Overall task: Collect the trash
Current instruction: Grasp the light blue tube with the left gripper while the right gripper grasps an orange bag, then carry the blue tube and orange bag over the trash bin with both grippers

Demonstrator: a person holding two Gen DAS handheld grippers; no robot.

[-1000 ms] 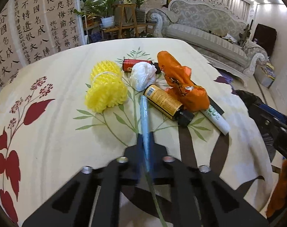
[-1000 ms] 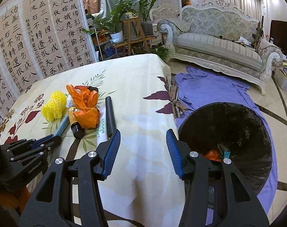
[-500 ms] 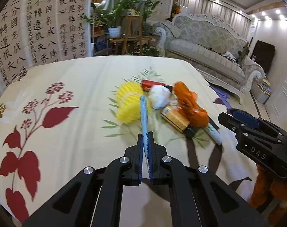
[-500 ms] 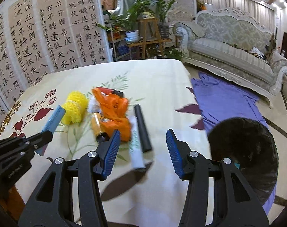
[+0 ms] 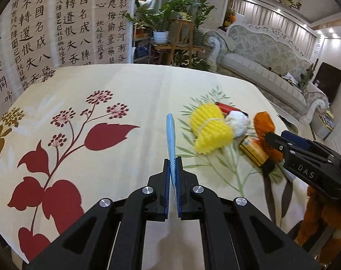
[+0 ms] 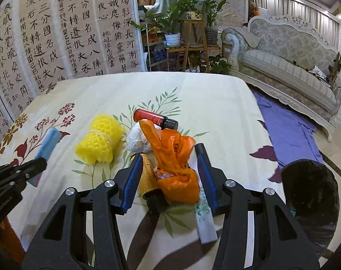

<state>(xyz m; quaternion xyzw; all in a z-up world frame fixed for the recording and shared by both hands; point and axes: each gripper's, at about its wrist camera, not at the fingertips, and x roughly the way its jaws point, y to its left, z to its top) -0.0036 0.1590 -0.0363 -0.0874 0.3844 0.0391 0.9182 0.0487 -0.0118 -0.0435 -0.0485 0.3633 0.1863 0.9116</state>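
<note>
My left gripper (image 5: 173, 160) is shut on a flat light-blue packet (image 5: 171, 135) and holds it above the table; the packet also shows in the right wrist view (image 6: 46, 145). My right gripper (image 6: 169, 160) is open, its jaws standing on either side of a crumpled orange plastic bag (image 6: 174, 164). Around the bag lie a yellow-labelled bottle (image 6: 146, 177), a white tube (image 6: 204, 218), a black stick (image 6: 200, 147), a white crumpled wad (image 6: 135, 140), a red bottle (image 6: 153, 118) and yellow foam netting (image 6: 100, 139). The netting (image 5: 212, 130) also shows in the left wrist view.
A bin lined with a black bag (image 6: 309, 200) stands on the floor right of the table. The floral tablecloth (image 6: 204, 103) covers the table. A purple cloth (image 6: 287, 126) lies on the floor. A sofa (image 6: 289, 51) and plants (image 6: 183, 15) stand behind.
My left gripper has lifted the blue packet off the pile and swung left. My right gripper has moved from beside the bin to over the pile, straddling the orange bag.
</note>
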